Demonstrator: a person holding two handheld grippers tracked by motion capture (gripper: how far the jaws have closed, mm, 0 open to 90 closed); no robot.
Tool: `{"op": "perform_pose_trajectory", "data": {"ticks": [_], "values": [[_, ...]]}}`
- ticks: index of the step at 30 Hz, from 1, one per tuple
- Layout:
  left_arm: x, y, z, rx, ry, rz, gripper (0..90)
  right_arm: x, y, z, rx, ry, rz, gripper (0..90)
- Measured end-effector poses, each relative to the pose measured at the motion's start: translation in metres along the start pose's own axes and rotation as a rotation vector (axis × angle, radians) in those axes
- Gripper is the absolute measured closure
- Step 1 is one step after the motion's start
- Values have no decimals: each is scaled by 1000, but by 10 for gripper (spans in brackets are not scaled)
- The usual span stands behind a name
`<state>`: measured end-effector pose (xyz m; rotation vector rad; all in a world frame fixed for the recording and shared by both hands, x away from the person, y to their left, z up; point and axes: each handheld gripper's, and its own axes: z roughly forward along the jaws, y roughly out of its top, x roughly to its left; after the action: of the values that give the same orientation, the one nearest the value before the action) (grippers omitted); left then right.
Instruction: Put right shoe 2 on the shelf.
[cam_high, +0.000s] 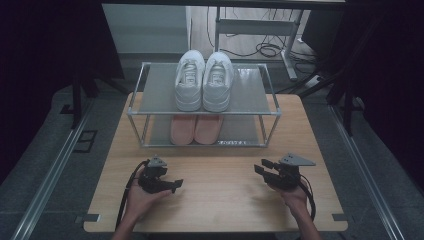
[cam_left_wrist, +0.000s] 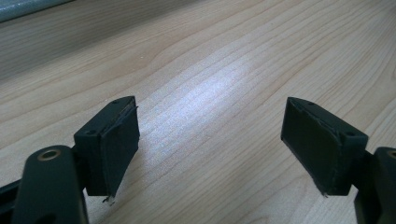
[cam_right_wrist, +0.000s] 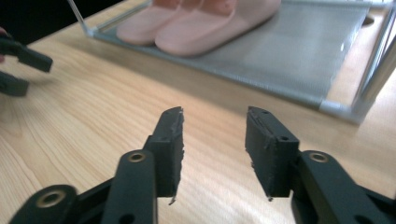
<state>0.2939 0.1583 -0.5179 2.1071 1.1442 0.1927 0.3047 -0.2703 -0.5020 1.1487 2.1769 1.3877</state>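
Right gripper view: right gripper (cam_right_wrist: 212, 154) fingers (cam_right_wrist: 170, 144) apart, holding nothing.

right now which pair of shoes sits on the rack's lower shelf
The pink pair, under the top shelf; the white sneakers stand on top.

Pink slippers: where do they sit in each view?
High view: pink slippers centre, on the rack's lower shelf, under the white sneakers.
Left gripper view: bare wooden table between the tongs.
Right gripper view: top centre, on the grey mesh shelf.
Shared landmark: the wooden table.
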Motion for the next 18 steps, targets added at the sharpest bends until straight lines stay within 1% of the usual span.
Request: {"op": "perform_pose_trajectory", "data": {"ticks": [3,4,7,14,18], "values": [[-1,0,1,1,0,-4,198,-1,-8,2,22,-10,0,481],[-1,0,1,1,0,-4,199,0,-11,2,27,-22,-2,464],[-2,0,1,2,0,-3,198,0,-16,3,50,-41,-8,431],[-2,0,0,2,3,1,198,-1,-26,4,88,-58,1,403],[-2,0,1,3,4,4,198,-3,-27,4,90,-68,7,403]]}}
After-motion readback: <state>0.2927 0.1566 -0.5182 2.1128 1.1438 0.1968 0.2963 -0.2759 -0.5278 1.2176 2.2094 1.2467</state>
